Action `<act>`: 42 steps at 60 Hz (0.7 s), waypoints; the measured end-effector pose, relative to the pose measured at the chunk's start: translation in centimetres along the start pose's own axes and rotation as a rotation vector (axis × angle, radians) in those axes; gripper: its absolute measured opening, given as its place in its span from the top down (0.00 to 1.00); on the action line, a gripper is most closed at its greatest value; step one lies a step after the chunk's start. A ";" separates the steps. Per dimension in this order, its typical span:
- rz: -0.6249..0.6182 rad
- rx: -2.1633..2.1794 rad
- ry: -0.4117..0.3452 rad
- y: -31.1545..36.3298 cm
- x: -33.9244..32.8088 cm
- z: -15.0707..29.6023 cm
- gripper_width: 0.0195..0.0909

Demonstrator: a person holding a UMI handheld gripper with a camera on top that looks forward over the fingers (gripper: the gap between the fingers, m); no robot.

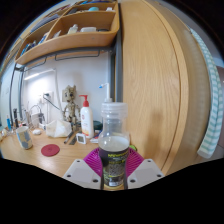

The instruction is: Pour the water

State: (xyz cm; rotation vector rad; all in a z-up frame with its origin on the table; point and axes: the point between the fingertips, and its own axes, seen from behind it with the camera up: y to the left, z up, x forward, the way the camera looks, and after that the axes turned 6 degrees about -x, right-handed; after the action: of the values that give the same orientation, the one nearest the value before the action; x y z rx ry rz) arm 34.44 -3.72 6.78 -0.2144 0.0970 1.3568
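Gripper view shows the gripper [114, 163] clamped on a bottle [114, 145], upright above the table [30, 157]. Risk: no cup shows nearby, so tipping now would spill water.

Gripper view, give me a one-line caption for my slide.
Gripper shut on a clear plastic bottle, held upright above a cluttered lab bench.

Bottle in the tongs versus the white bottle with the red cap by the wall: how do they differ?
The bottle is clear, wide-necked and uncapped; the white bottle is opaque with a red cap. The bottle sits between the tongs; the white bottle stands on the counter beyond them. Both are upright.
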 end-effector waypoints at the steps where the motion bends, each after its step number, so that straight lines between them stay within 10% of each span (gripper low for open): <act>1: -0.001 -0.003 0.001 0.0 0.0 0.0 0.91; 42: 0.017 -1.516 -0.187 24.5 4.3 10.6 0.91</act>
State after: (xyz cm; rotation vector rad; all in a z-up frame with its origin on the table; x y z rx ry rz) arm 10.84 7.46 13.97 -1.3327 -1.1228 1.2084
